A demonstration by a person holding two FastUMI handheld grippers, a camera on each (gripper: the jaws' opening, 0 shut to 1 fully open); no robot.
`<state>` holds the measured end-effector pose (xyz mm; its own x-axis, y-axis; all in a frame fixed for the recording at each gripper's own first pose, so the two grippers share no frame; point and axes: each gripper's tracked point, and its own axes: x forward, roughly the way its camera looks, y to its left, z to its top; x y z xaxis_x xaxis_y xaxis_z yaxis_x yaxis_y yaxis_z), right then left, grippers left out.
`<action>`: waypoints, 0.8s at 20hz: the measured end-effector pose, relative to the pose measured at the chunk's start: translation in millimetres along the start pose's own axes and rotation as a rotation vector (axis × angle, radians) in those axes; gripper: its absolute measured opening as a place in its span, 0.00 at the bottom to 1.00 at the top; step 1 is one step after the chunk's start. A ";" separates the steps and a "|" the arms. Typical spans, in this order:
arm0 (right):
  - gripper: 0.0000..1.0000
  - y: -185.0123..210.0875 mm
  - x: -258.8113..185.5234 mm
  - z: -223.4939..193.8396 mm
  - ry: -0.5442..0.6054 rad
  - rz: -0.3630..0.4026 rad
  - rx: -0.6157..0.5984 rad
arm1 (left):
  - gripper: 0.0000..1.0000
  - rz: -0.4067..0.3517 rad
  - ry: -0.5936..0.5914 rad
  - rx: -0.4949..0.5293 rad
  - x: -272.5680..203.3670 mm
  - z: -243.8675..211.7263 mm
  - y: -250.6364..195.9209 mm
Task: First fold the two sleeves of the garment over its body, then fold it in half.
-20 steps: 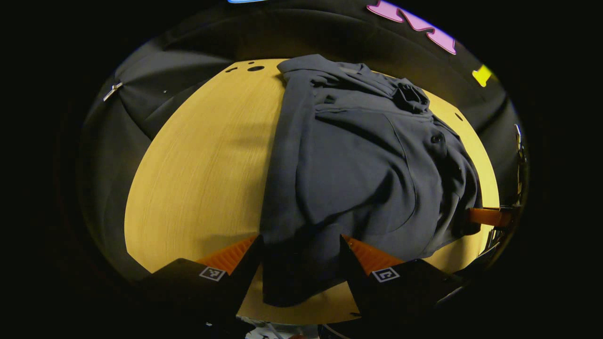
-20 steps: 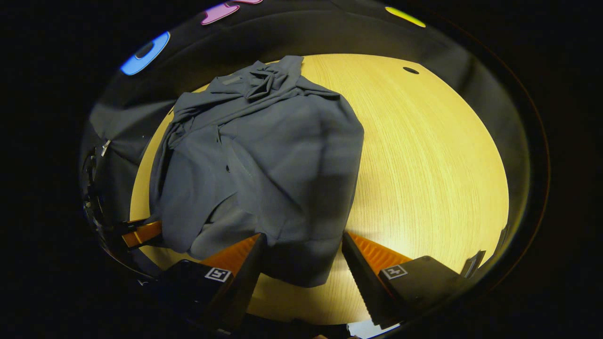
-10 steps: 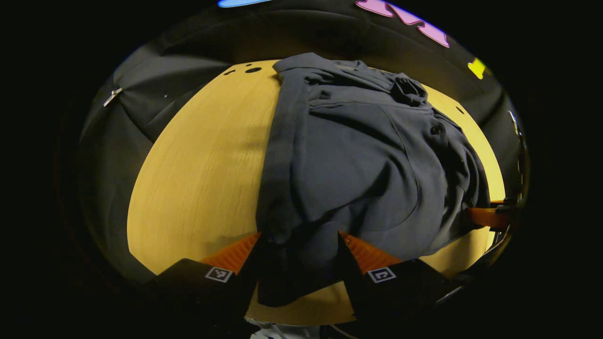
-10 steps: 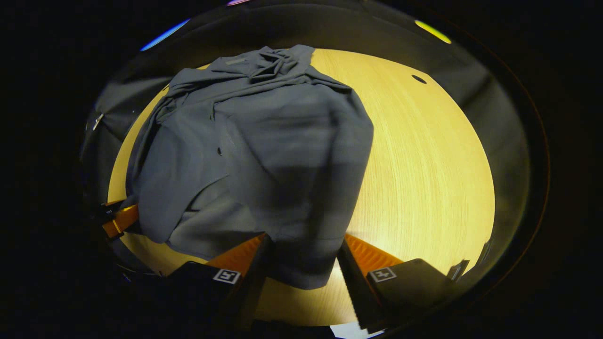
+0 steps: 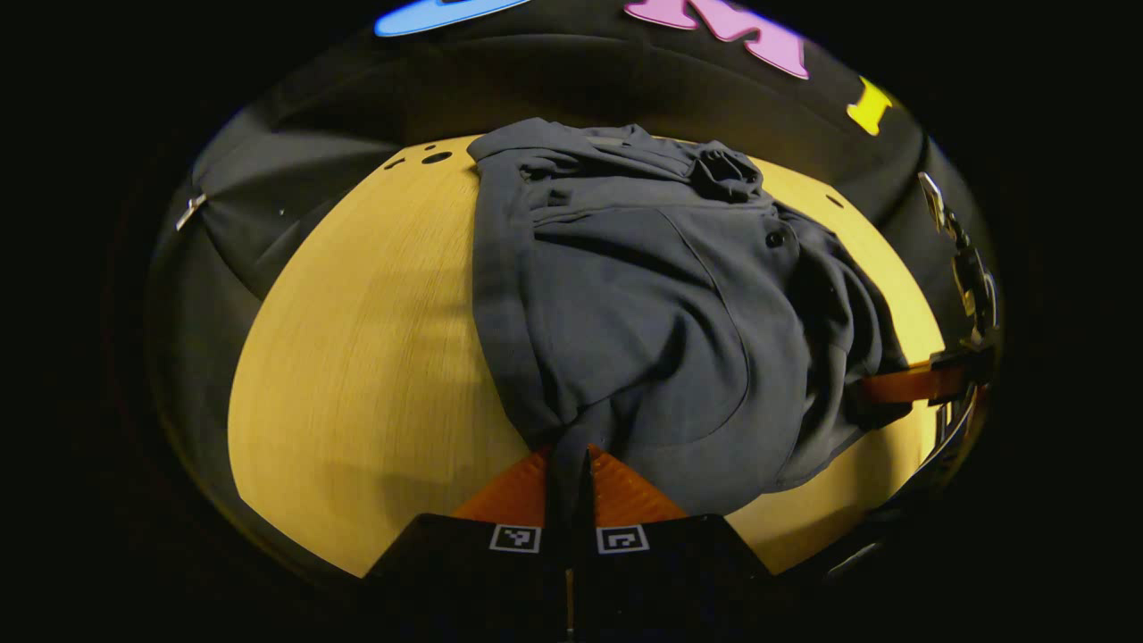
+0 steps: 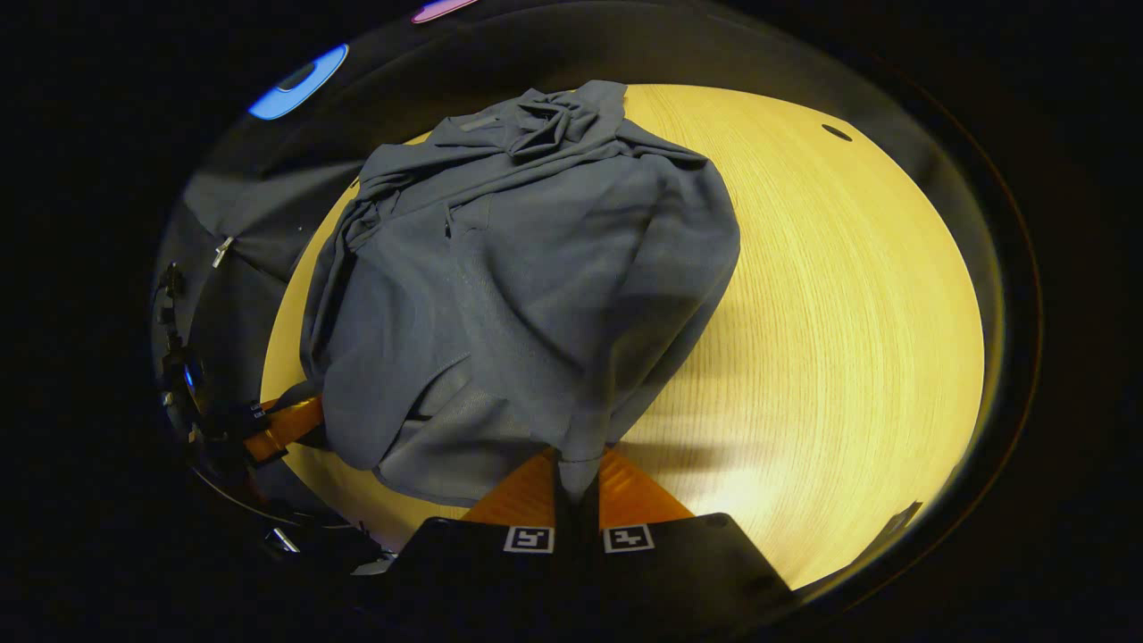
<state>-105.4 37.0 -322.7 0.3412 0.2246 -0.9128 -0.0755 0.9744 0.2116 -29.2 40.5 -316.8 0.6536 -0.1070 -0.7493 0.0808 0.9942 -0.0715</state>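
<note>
Garment (image 5: 643, 304), bunched at frame centre on the tabletop (image 5: 357, 357), is pinched at its near hem by left gripper (image 5: 569, 464) and right gripper (image 6: 576, 469) (uneven lifting could undo the sleeve folds).

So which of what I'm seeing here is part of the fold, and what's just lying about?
Part of the job:
- dark grey button-up garment, sleeves already over its body
- left claw, shut on its near hem
- right claw, shut on its near hem

Just there:
- light wooden table with small round holes
- black cloth wall
</note>
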 end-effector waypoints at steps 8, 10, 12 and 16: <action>0.05 15.0 -28.9 25.5 -0.065 0.074 0.051 | 0.08 -0.051 -0.106 -0.100 -27.5 27.9 -18.1; 0.05 16.3 -35.1 39.9 -0.096 0.084 0.042 | 0.07 -0.059 -0.132 -0.113 -32.3 38.7 -19.4; 0.05 16.8 -40.8 52.2 -0.121 0.089 0.031 | 0.08 -0.058 -0.156 -0.117 -36.8 52.3 -19.8; 0.05 17.9 -50.0 67.5 -0.154 0.105 0.019 | 0.08 -0.054 -0.234 -0.132 -50.2 89.6 -23.3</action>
<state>-60.6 43.0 -249.6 0.4719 0.3203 -0.8214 -0.1012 0.9452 0.3104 3.5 21.4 -218.6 0.8081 -0.1446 -0.5711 0.0309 0.9785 -0.2040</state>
